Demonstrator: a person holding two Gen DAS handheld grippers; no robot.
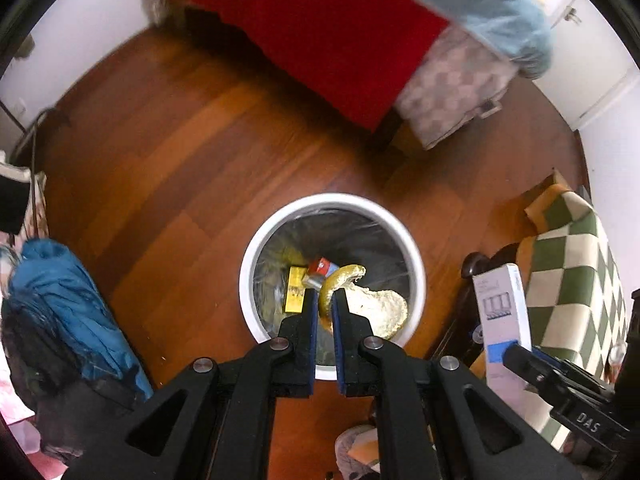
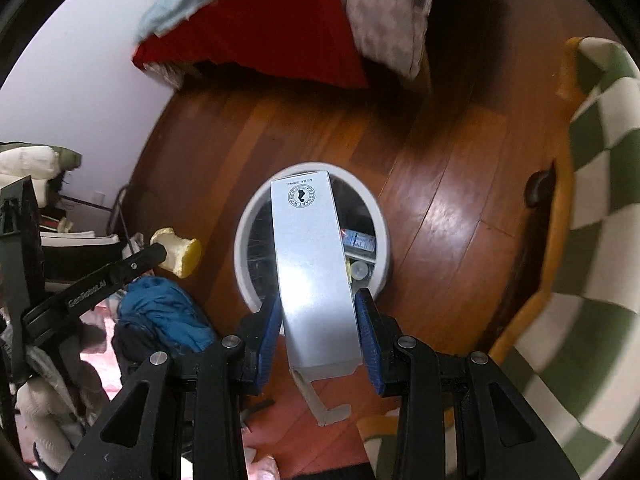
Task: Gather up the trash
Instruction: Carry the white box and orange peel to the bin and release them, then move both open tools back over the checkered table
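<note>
Trash bin (image 1: 256, 248) sits straight below your left gripper (image 1: 325, 300), clamped on the apple core (image 1: 334, 280); your right gripper (image 2: 316, 312) pinches the grey carton (image 2: 310, 248), long axis pointing into the bin.

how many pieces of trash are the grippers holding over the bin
2: a yellow apple core in the left gripper, and a tall white cardboard box in the right gripper, both above the round white bin.
</note>
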